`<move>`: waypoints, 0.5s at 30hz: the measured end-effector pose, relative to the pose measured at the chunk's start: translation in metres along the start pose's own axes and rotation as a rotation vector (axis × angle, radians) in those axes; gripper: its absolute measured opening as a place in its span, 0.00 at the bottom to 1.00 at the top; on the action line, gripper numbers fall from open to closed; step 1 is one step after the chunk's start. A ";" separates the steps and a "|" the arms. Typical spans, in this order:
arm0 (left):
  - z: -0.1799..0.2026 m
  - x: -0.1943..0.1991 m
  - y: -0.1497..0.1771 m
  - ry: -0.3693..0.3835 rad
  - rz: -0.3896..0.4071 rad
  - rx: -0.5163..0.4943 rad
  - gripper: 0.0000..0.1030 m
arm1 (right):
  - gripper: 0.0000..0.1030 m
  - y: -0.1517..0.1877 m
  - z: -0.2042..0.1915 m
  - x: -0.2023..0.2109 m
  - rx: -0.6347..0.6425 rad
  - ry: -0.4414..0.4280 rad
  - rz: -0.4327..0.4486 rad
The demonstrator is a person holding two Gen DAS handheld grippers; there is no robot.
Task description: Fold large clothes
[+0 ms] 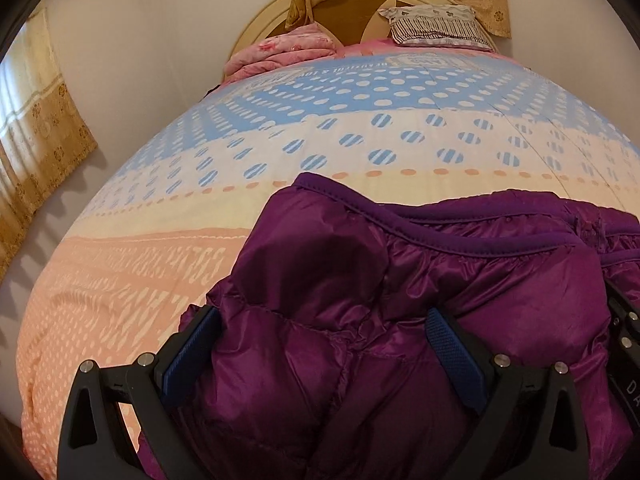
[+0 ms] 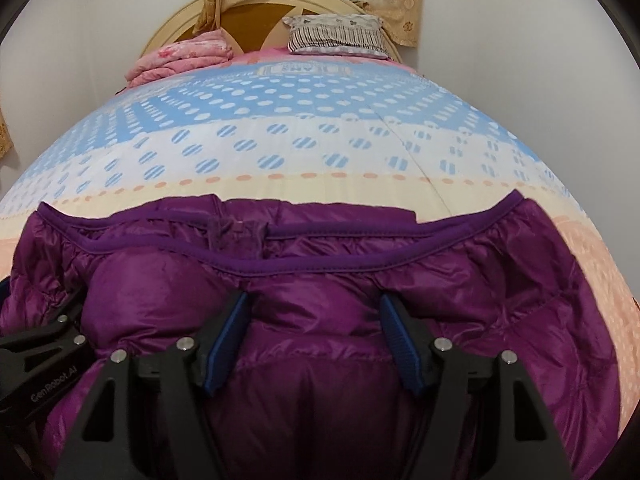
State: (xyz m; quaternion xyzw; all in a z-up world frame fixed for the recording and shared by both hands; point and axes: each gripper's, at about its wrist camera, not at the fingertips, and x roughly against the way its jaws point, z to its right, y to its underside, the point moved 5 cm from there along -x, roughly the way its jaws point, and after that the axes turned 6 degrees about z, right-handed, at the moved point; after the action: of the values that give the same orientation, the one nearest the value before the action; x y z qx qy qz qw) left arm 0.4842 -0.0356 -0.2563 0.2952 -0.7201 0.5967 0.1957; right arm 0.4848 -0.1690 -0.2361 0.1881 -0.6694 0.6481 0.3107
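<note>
A shiny purple puffer jacket (image 1: 400, 280) lies bunched on the near end of the bed, its darker bound hem (image 2: 304, 266) running across. My left gripper (image 1: 323, 314) stands open over the jacket's left part, with a puffy fold bulging up between the blue pads (image 1: 192, 352). My right gripper (image 2: 315, 299) is open too, low over the jacket's middle with the fabric spreading under and between its pads (image 2: 400, 340). In each wrist view the other gripper's black body shows at the edge: the right one (image 1: 624, 340) and the left one (image 2: 40, 344).
The bed cover (image 2: 280, 152) has blue, cream and orange dotted bands. A folded pink blanket (image 2: 180, 60) and a striped pillow (image 2: 336, 36) lie by the round headboard (image 1: 352, 16). Gold curtains (image 1: 40, 140) hang at the left and behind the bed.
</note>
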 end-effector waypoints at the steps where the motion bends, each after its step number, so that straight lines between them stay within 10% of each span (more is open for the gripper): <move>1: 0.002 0.001 0.001 -0.004 0.000 -0.003 0.99 | 0.70 0.001 -0.002 0.001 -0.001 0.002 -0.006; 15: 0.013 -0.004 0.001 -0.024 -0.011 -0.032 0.99 | 0.72 0.005 -0.005 -0.004 0.011 0.021 -0.032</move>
State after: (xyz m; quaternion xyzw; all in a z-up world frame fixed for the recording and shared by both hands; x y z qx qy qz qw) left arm 0.4869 -0.0471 -0.2623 0.3032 -0.7301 0.5805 0.1951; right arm 0.4854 -0.1644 -0.2421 0.1937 -0.6593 0.6488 0.3268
